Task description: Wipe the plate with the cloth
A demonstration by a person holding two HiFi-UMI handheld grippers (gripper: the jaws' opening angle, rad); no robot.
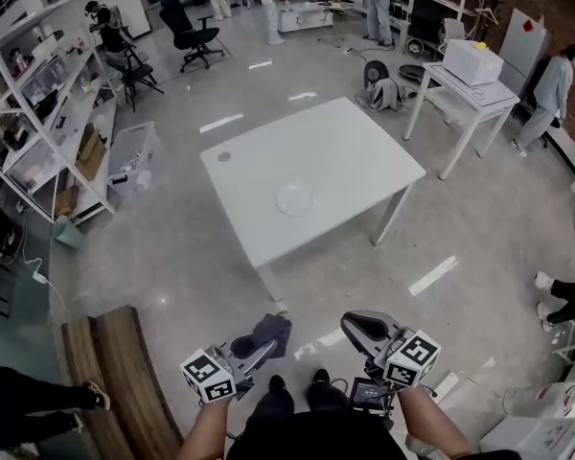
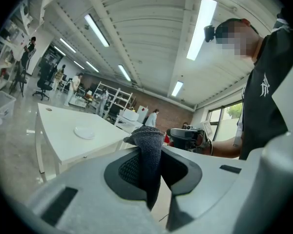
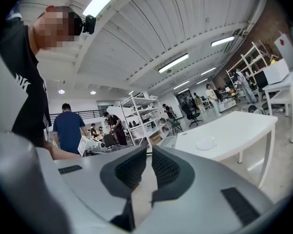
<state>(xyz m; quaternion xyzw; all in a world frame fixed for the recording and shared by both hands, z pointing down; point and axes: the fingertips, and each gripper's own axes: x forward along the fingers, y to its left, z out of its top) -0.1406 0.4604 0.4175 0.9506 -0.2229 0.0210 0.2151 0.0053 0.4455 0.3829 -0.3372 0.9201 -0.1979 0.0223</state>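
Plate [image 1: 295, 198]: white, round, flat nr middle of white worktop [image 1: 350, 147]; well apart from cloth [image 2: 147, 152].
Cloth: dark grey, pinched btw pads of left gripper [image 1: 264, 346]. Bunched top sticks up past the tips, lower end hangs down btw the jaws. In head view it droops over the floor, short of the worktop.
Left gripper: closed on the cloth, held low nr the person's body, jaws aimed toward the worktop.
Right gripper [image 1: 357, 325]: jaws almost together, only a thin slit btw pads, nothing in it. Held beside the left one, not touching it.
Worktop: small round hole [image 1: 223, 156] nr one corner.
Writing: black-and-white square markers on each gripper's cube, no letters. White print on the person's black shirt [image 2: 266, 89], too small to read.
Around: second white table w/ white box [image 1: 472, 61] at right, shelving [image 1: 48, 113] at left.
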